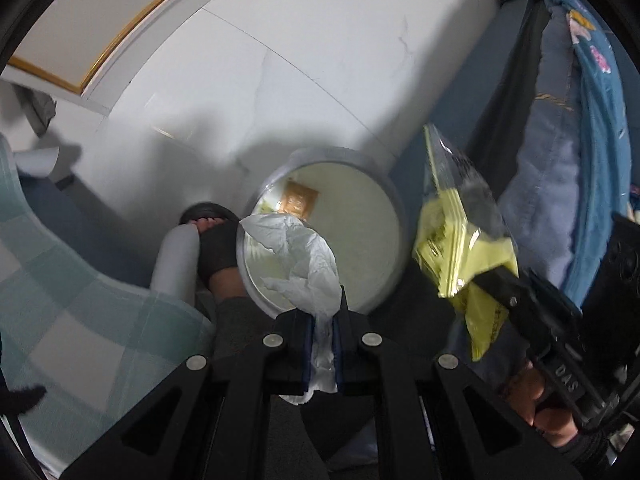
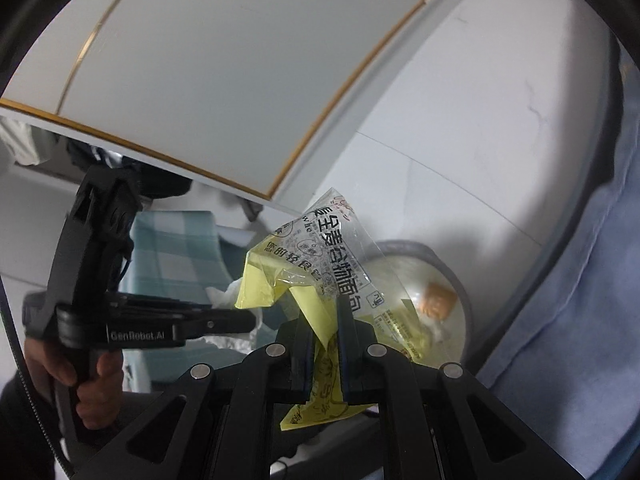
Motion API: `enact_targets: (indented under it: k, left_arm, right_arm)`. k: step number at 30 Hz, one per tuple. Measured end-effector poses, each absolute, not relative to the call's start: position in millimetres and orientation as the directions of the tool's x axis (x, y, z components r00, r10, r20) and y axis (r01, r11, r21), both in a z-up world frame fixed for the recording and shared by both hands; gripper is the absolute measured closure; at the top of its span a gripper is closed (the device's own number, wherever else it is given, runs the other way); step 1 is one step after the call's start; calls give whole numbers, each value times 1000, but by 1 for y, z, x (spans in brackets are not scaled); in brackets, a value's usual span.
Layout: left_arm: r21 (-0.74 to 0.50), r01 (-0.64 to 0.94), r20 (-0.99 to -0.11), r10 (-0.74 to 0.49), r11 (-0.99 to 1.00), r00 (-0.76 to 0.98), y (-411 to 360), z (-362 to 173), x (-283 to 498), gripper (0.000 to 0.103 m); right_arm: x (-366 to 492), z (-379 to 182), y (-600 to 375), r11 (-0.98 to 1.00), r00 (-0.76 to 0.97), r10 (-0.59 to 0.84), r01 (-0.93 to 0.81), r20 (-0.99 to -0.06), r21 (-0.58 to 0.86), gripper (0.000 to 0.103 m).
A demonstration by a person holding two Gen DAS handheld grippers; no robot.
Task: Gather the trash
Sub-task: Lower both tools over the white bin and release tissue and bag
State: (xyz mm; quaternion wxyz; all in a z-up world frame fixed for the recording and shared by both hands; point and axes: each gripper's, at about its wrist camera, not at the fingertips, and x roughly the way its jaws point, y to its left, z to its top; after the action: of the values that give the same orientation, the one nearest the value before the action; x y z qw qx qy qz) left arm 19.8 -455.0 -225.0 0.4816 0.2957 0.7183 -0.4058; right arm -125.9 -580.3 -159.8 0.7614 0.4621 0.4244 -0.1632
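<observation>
My left gripper [image 1: 324, 316] is shut on a crumpled white tissue [image 1: 298, 258] and holds it over the rim of a round grey trash bin [image 1: 384, 184] on the floor below. A small brown wrapper [image 1: 298, 202] lies inside the bin. My right gripper [image 2: 325, 320] is shut on a yellow and clear plastic food wrapper [image 2: 316, 264] printed with black characters. It also shows in the left wrist view [image 1: 460, 240], held just right of the bin. The bin [image 2: 452, 276] sits below and right of the wrapper in the right wrist view.
A white tiled floor [image 1: 280, 60] surrounds the bin. A green checked cloth [image 1: 60, 260] lies at left, blue bedding [image 1: 560, 160] at right. A foot in a black sandal [image 1: 216, 252] stands beside the bin. A white cabinet with gold trim [image 2: 200, 80] is above.
</observation>
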Motion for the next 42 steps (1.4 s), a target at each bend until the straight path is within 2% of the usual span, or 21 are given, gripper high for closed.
enact_targets:
  k: [11, 15, 19, 20, 24, 31, 33, 37, 41, 42]
  left_arm:
    - [-410, 750, -858, 59, 519, -510, -466, -270, 36, 98]
    - [-452, 700, -818, 57, 553, -573, -463, -285, 42, 90]
    - [-443, 711, -830, 49, 546, -555, -464, -287, 40, 89]
    - [-445, 715, -832, 45, 539, -552, -463, -284, 40, 86]
    - [-484, 682, -806, 24, 548, -591, -462, -284, 39, 54]
    - [-479, 686, -806, 36, 549, -591, -462, -286, 39, 49]
    - [-457, 695, -827, 22, 555, -561, -462, -277, 46, 49]
    - [-442, 716, -878, -97, 540, -469, -470, -228, 68, 48]
    - [-405, 740, -912, -184, 538, -366, -466, -186, 80, 35]
    - [-387, 743, -921, -200, 546, -333, -462, -176, 83, 35]
  right_arm:
    - [-113, -205, -569, 442, 508, 134, 738, -851, 510, 90]
    - [-114, -212, -568, 439, 481, 148, 751, -864, 493, 85]
    - [-114, -209, -564, 453, 464, 144, 754, -874, 475, 78]
    - [-114, -210, -564, 454, 458, 141, 758, -878, 468, 77]
    - [-115, -205, -561, 470, 454, 102, 762, -885, 445, 68]
    - [-120, -188, -556, 509, 480, 41, 745, -876, 432, 55]
    - [-121, -182, -556, 514, 482, 24, 746, -876, 424, 54]
    - [-119, -173, -558, 496, 501, 16, 747, -865, 442, 53]
    - [-119, -153, -559, 519, 535, -16, 727, -845, 451, 52]
    - [-120, -146, -558, 530, 547, -28, 717, -836, 452, 49]
